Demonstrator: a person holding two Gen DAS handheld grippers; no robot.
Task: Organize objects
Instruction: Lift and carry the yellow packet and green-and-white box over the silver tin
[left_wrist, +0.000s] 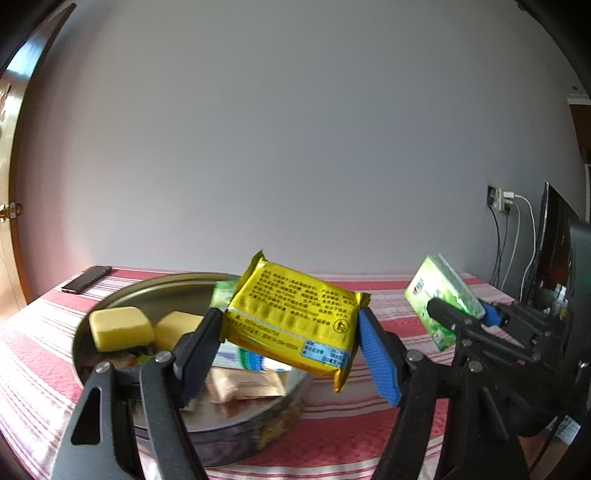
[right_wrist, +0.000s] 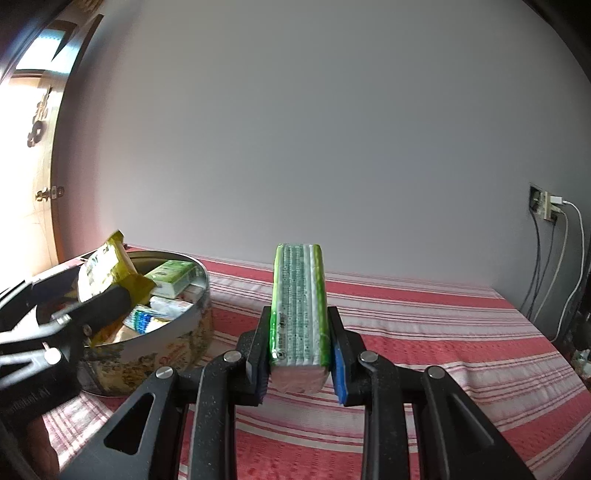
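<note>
My left gripper (left_wrist: 290, 321) is shut on a yellow snack packet (left_wrist: 295, 314) and holds it above the right side of a round metal tin (left_wrist: 107, 295). The tin holds two pale yellow blocks (left_wrist: 120, 326), a beige packet (left_wrist: 245, 384) and other small packs. My right gripper (right_wrist: 298, 325) is shut on a green tissue pack (right_wrist: 299, 302), held on edge above the red striped tablecloth (right_wrist: 443, 332). The tissue pack also shows in the left wrist view (left_wrist: 441, 295). The tin (right_wrist: 184, 332) and yellow packet (right_wrist: 107, 269) also show at the left of the right wrist view.
A dark phone (left_wrist: 86, 278) lies at the table's far left corner. A grey wall stands behind the table. A wall socket with cables (right_wrist: 546, 206) is at the right. A dark monitor (left_wrist: 554, 243) stands at the right edge. A wooden door (right_wrist: 33, 184) is at the left.
</note>
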